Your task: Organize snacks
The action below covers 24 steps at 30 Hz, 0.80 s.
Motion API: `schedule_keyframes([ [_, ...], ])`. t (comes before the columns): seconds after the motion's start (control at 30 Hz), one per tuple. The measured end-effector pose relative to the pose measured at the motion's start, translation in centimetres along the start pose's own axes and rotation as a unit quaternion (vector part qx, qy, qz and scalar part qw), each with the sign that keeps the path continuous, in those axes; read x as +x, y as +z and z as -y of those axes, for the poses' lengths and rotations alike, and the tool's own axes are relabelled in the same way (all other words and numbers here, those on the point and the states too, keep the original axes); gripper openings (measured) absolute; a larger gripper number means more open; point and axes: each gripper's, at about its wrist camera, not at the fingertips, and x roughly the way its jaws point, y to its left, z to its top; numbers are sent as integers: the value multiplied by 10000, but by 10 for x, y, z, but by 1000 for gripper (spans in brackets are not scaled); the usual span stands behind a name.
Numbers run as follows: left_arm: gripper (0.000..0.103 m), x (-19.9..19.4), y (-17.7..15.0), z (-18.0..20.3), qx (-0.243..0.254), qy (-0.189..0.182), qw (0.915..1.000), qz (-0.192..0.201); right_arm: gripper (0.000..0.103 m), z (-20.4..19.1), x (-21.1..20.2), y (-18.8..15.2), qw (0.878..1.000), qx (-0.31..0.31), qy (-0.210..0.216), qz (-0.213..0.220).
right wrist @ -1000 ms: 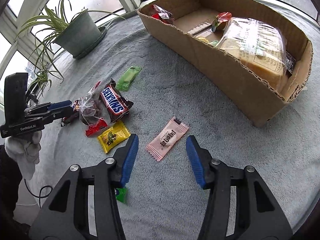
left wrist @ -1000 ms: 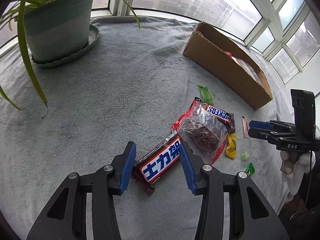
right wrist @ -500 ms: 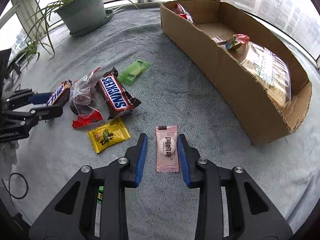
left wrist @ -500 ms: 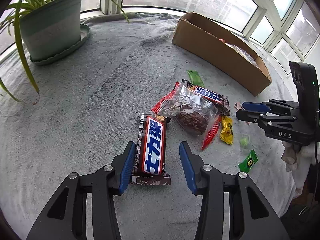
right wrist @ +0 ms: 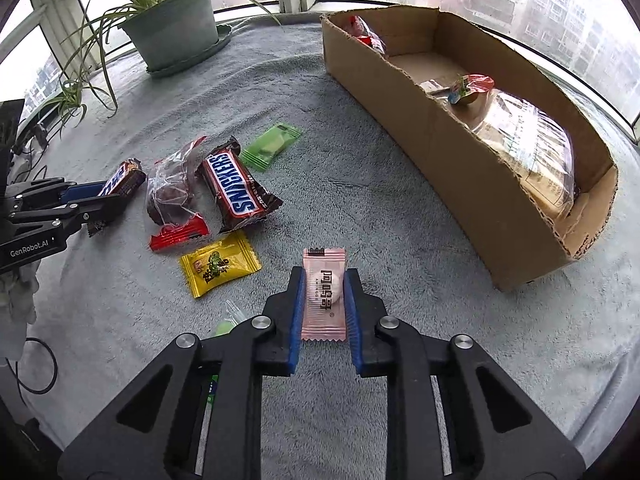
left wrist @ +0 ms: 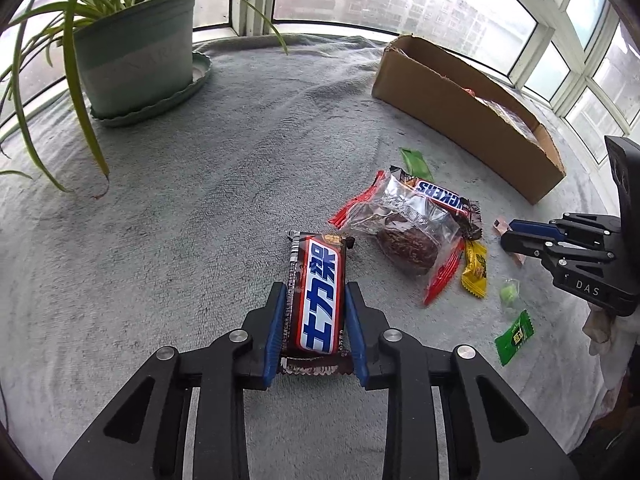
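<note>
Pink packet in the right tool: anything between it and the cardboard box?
Nothing visible. The pink packet sits clamped in the right tool; only bare grey blanket lies between it and the cardboard box, whose near wall must be cleared.

A grey blanket [right wrist: 380,208] carries scattered snacks [right wrist: 236,192], cardboard box [right wrist: 460,152], potted plant [right wrist: 176,28].

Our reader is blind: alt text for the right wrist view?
The right gripper is shut on a pink candy packet over a grey blanket. Left lie loose snacks, including a Snickers bar; right stands a cardboard box.
</note>
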Motion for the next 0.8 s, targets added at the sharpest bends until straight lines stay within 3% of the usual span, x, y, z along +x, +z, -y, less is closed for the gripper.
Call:
schedule_keyframes([
  [0.37, 27, -22, 9, 3, -113, -25, 9996, 266, 20, 7, -33, 13, 9991, 69, 74, 418],
  [0.8, 27, -37, 62, 41, 245, -190, 9967, 750, 19, 42, -75, 55, 9941, 181, -138, 1060],
])
